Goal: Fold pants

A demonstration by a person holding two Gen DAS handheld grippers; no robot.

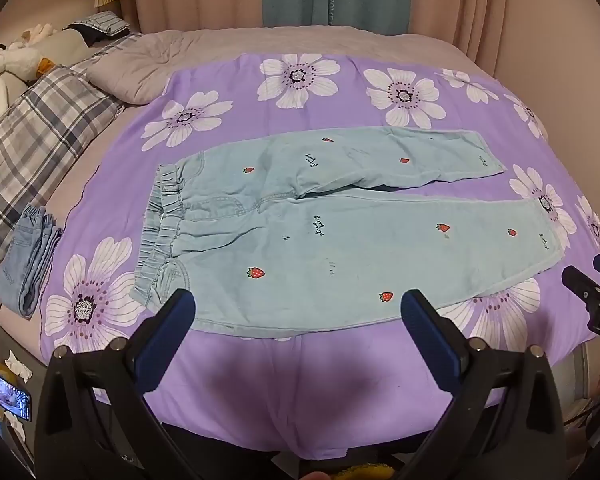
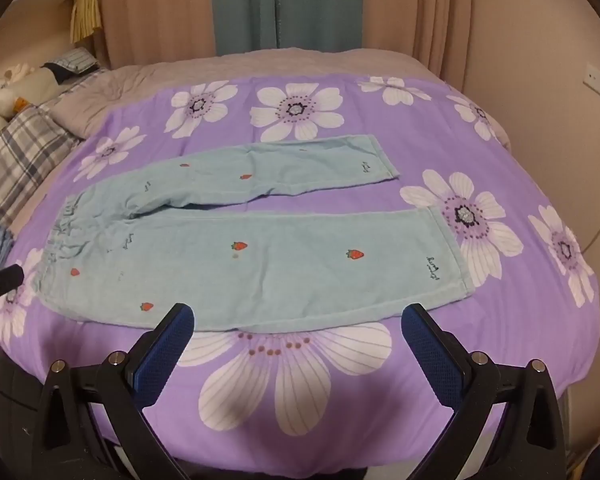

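Light blue pants [image 1: 340, 232] with small strawberry prints lie spread flat on a purple flowered sheet [image 1: 284, 384], elastic waistband at the left, both legs running right and slightly apart. In the right wrist view the same pants [image 2: 260, 264] fill the middle of the bed. My left gripper [image 1: 300, 308] hovers open above the near edge of the pants by the waist end, nothing between its blue pads. My right gripper [image 2: 298, 320] is open too, over the near leg's lower edge, empty. The right gripper's tip [image 1: 592, 292] shows at the left wrist view's right edge.
A folded stack of denim pants [image 1: 28, 264] lies at the bed's left edge beside a plaid pillow [image 1: 40, 136]. Plush toys [image 1: 16, 60] sit at the far left. A phone [image 1: 4, 392] glows below the bed's left corner. Curtains [image 2: 284, 4] hang behind the bed.
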